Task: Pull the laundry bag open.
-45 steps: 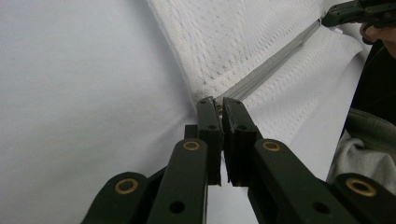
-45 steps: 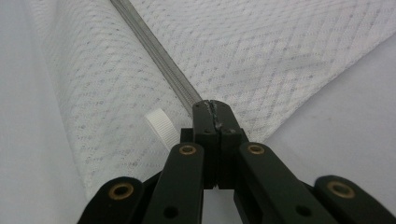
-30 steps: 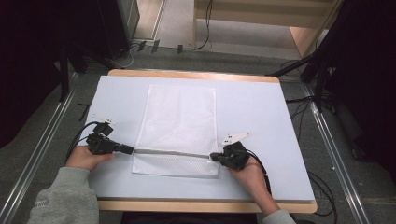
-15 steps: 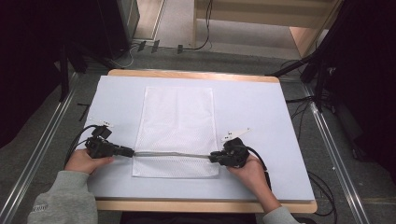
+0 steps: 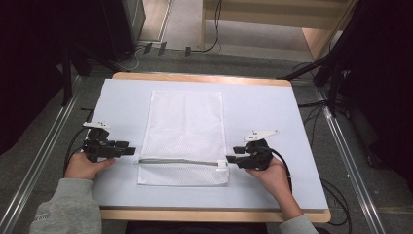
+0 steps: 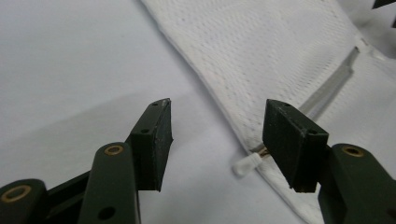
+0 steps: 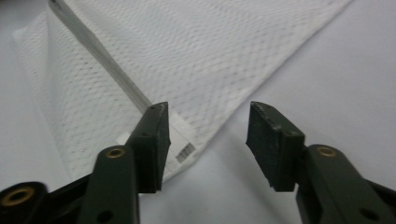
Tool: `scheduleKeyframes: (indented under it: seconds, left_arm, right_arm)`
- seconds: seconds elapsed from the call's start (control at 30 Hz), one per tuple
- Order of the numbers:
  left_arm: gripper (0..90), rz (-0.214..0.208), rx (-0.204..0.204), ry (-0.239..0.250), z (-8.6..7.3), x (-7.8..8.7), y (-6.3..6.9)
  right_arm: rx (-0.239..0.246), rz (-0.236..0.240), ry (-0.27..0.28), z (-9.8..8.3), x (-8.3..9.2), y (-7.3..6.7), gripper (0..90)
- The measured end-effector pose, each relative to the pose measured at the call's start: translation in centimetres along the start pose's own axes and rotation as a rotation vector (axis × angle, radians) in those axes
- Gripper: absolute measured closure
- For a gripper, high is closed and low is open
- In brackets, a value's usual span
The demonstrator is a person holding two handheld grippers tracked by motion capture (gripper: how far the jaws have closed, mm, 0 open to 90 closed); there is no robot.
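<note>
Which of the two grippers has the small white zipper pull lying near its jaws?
The left gripper: the zipper pull lies by its jaw, at the mesh bag edge.

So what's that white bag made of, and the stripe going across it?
The white bag looks like thin mesh fabric, probably a synthetic netting: rows of tiny holes show close up, and it lies limp and flat. The stripe is a zipper, greyish and smooth, likely plastic, with a small pale pull at one end; its exact material is hard to tell.
</note>
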State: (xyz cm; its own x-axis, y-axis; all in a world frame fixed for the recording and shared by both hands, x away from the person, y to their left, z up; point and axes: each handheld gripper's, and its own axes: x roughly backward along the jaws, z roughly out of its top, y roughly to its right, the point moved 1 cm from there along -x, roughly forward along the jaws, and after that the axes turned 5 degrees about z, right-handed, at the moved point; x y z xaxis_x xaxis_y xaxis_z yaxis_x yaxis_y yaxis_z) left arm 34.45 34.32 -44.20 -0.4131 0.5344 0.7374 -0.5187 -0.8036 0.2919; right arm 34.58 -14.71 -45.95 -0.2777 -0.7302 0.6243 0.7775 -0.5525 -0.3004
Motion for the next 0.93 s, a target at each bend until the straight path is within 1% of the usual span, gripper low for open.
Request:
scheduleKeyframes:
  seconds: [0.07, 0.13, 0.2, 0.27, 0.37, 0.43, 0.47, 0.5, 0.6, 0.73, 0.8, 0.9, 0.93]
  left_arm:
    - [40.4, 0.012, 0.001, 0.007, 0.0, 0.0, -0.2]
    - [38.8, 0.037, 0.006, 0.011, 0.0, 0.0, -0.4]
    - [37.6, 0.052, 0.012, 0.023, 0.0, 0.1, -0.6]
    - [36.6, 0.07, 0.015, 0.03, 0.1, 0.1, -0.8]
    - [35.9, 0.093, 0.019, 0.027, 0.2, 0.0, -1.2]
    - [35.5, 0.103, 0.021, 0.02, 0.3, -0.2, -1.4]
    - [35.5, 0.109, 0.019, 0.019, 0.3, -0.3, -1.5]
    - [35.3, 0.113, 0.014, 0.015, 0.3, -0.3, -1.6]
    - [34.2, 0.115, 0.021, 0.011, 0.3, -0.5, -1.8]
    - [32.6, 0.129, 0.016, 0.001, 0.3, -0.6, -1.8]
    - [30.8, 0.134, 0.013, 0.004, 0.2, -0.6, -1.9]
    - [29.3, 0.135, 0.021, -0.001, 0.2, -0.7, -2.1]
    - [28.6, 0.137, 0.018, -0.006, 0.2, -0.7, -2.1]
  right_arm:
    - [-0.021, -0.018, 0.017, -0.1, 0.5, 0.6, 42.2]
    - [-0.035, -0.034, 0.029, -0.3, 0.9, 1.2, 37.8]
    - [-0.049, -0.055, 0.029, -0.6, 1.4, 1.8, 35.5]
    - [-0.054, -0.079, 0.03, -0.9, 1.8, 2.4, 34.0]
    - [-0.073, -0.111, 0.037, -1.3, 2.3, 3.3, 32.7]
    - [-0.085, -0.148, 0.044, -1.5, 2.5, 3.8, 32.6]
    - [-0.093, -0.154, 0.047, -1.5, 2.5, 4.0, 32.5]
    - [-0.101, -0.15, 0.054, -1.6, 2.5, 4.2, 32.4]
    - [-0.117, -0.169, 0.048, -1.7, 2.5, 4.7, 32.1]
    - [-0.126, -0.196, 0.042, -1.9, 2.3, 5.2, 30.0]
    - [-0.112, -0.217, 0.041, -2.0, 2.2, 5.4, 28.4]
    - [-0.096, -0.23, 0.029, -2.1, 2.0, 5.5, 24.6]
    - [-0.086, -0.234, 0.022, -2.2, 2.0, 5.5, 23.2]
